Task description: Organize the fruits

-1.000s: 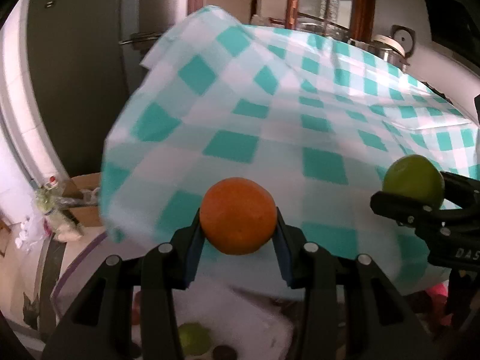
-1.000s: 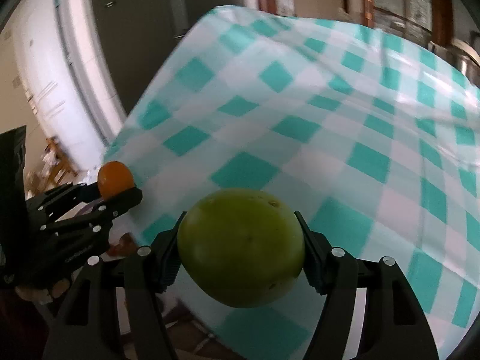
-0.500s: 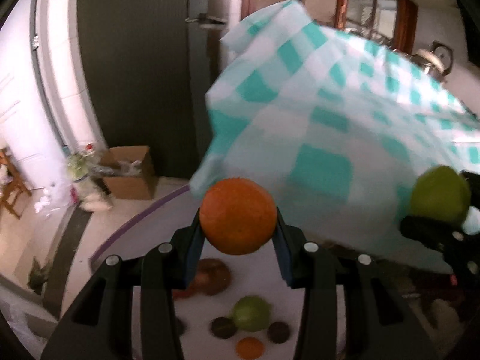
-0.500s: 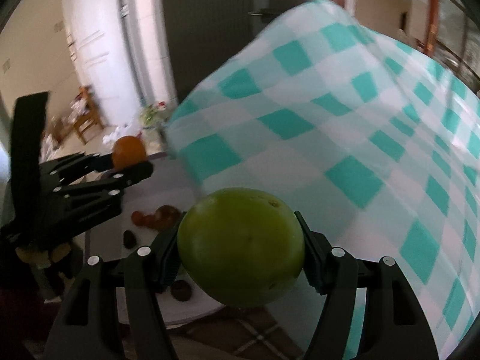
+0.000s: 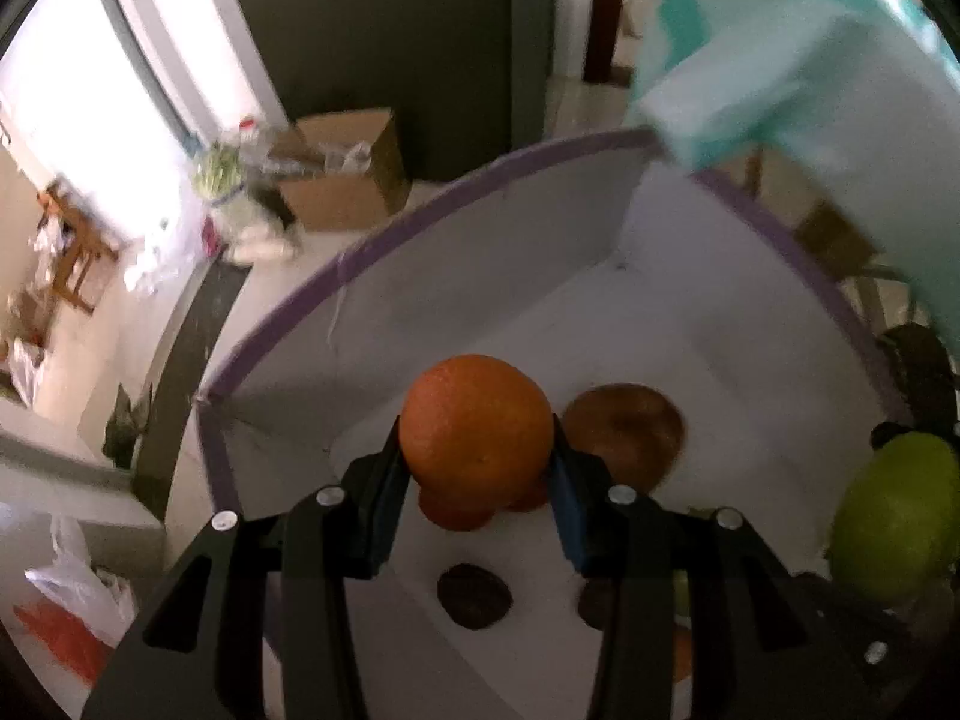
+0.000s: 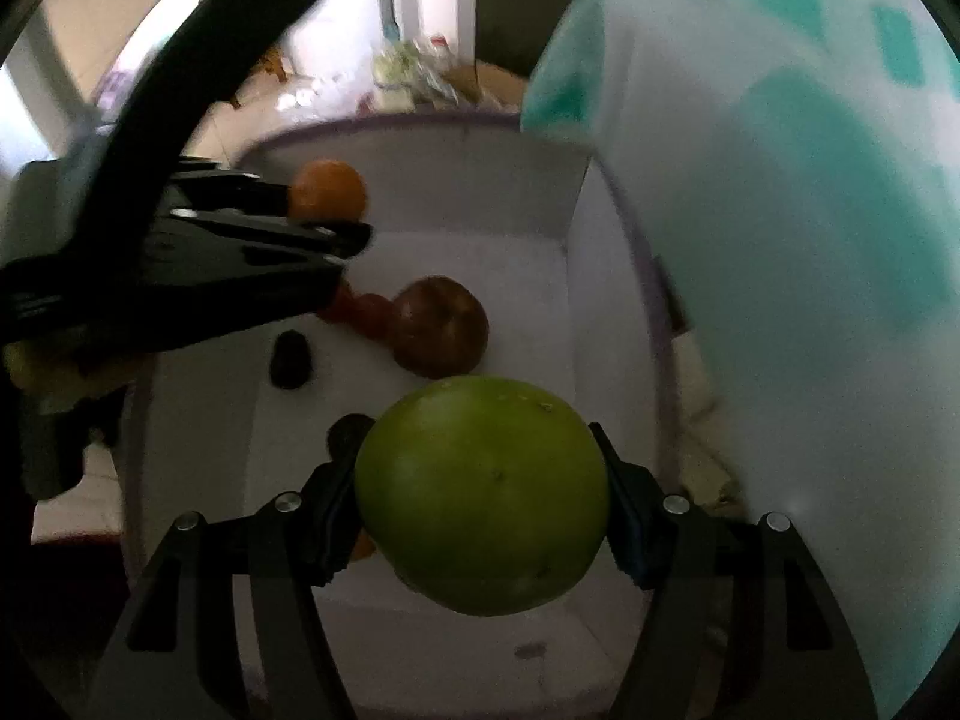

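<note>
My left gripper is shut on an orange and holds it above a white box with a purple rim. My right gripper is shut on a large green fruit, also over the box. The green fruit shows at the right edge of the left wrist view. The left gripper with the orange shows at the left of the right wrist view. In the box lie a brown-red round fruit, small red fruits and dark small fruits.
A table with a teal-and-white checked cloth stands right of the box. A cardboard box and bags sit on the floor beyond. A dark door is behind.
Both grippers have swung left and down, away from the checked table, and are now over the white box. Both still hold their fruits.
</note>
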Tool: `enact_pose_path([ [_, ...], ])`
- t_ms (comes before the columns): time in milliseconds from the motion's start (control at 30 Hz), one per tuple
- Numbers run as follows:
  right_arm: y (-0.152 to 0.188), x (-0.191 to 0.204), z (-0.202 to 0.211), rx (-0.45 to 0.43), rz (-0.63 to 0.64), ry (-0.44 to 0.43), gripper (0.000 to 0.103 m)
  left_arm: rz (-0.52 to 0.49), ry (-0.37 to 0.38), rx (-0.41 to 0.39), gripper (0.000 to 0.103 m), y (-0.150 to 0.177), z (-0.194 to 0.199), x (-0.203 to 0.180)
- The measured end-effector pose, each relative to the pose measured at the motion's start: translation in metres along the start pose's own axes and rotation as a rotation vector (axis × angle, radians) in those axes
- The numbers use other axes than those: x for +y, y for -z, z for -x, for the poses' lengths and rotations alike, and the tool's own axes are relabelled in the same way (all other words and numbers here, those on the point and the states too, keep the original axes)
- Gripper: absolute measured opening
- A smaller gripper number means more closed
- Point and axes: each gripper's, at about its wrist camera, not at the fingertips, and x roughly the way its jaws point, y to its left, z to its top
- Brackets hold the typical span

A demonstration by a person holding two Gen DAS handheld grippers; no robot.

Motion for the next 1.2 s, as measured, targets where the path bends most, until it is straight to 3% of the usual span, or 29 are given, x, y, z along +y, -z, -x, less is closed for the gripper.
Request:
enact_pose_path([
  [167, -0.014, -0.001, -0.040, 0.088, -0.014, 0.050, 0.066, 0.009, -0.036, 0.058, 0.043, -0.004, -0.023, 0.003],
  [433, -0.013, 0.022, -0.052, 0.110, 0.122, 0.192, 0.066, 0.034, -0.028, 0.089, 0.045, -0.009, -0.032, 0.004],
  [467, -0.013, 0.024, -0.051, 0.107, 0.126, 0.197, 0.066, 0.032, -0.030, 0.089, 0.046, -0.010, -0.032, 0.004],
  [533, -0.013, 0.026, -0.050, 0.108, 0.132, 0.198, 0.066, 0.029, -0.037, 0.068, 0.061, -0.012, -0.031, 0.004],
  [633, -0.012, 0.030, -0.047, 0.107, 0.146, 0.212, 0.065, 0.032, -0.036, 0.054, 0.071, -0.014, -0.029, 0.004],
  [800, -0.006, 0.031, -0.041, 0.083, 0.144, 0.201, 0.071, 0.042, -0.008, 0.035, 0.075, -0.013, -0.021, 0.005],
  [967, 0.008, 0.039, 0.009, -0.055, 0.174, 0.123, 0.079, 0.079, 0.051, -0.087, 0.079, -0.008, 0.015, 0.010],
  [1000, 0.013, 0.041, 0.021, -0.084, 0.181, 0.098, 0.081, 0.090, 0.075, -0.148, 0.081, -0.005, 0.031, 0.012],
  [1067, 0.030, 0.044, 0.052, -0.171, 0.203, 0.053, 0.086, 0.101, 0.112, -0.263, 0.100, 0.001, 0.058, 0.018],
  [1200, 0.054, 0.040, 0.101, -0.299, 0.213, -0.028, 0.088, 0.070, 0.086, -0.476, 0.102, 0.014, 0.125, 0.022],
])
